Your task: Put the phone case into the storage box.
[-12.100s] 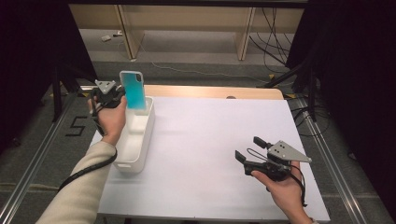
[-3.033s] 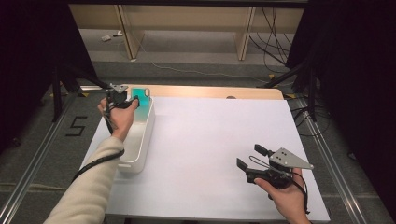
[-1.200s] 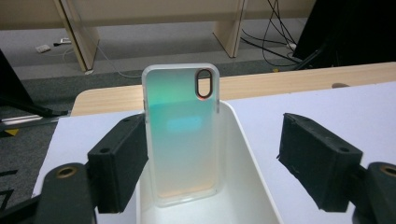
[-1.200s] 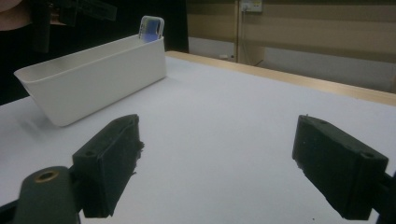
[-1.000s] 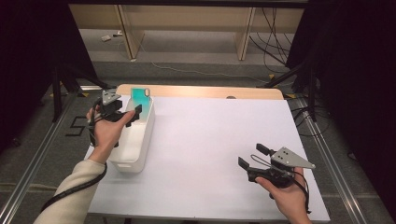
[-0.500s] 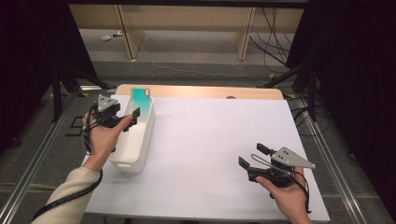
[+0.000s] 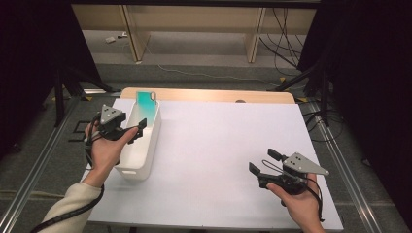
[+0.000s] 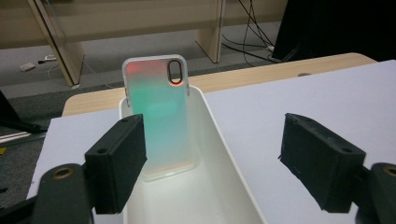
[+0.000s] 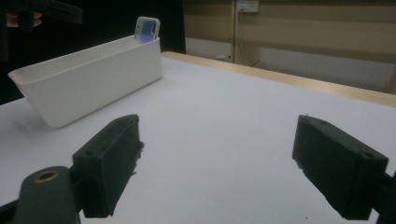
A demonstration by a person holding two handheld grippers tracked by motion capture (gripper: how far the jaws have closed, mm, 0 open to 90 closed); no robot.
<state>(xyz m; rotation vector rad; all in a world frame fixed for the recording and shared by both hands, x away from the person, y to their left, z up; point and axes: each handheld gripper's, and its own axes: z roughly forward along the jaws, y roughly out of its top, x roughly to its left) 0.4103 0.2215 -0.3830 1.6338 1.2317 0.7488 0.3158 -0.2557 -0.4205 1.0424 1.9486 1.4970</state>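
The phone case (image 8: 159, 116) stands in the far end of the white bin (image 7: 141, 145), leaning back on the end wall. Its long side runs up and down, and the camera hole is at the top. It is straight ahead of the left gripper (image 8: 212, 158), a bit toward the left jaw, and well past both jaw tips. Nothing is between the jaws. They stand wide open and hold nothing.

The left gripper (image 7: 127, 130) hangs over the near part of the bin, so it is much nearer to the case. The right gripper (image 7: 262, 167) rests low over the white table (image 7: 218, 145), far across from the bin. Its jaws are wide open too, with only bare table between them. From the right gripper (image 9: 215, 172) the bin and case sit far off, up and to the left.

About twelve seconds ago the left gripper held the case up high over the bin. Three seconds ago it was down at the far end, right by the case. Now the case stands alone in the bin, and the left hand has pulled back toward the person. The right hand has kept almost the same spot.

The putting-in looks done.
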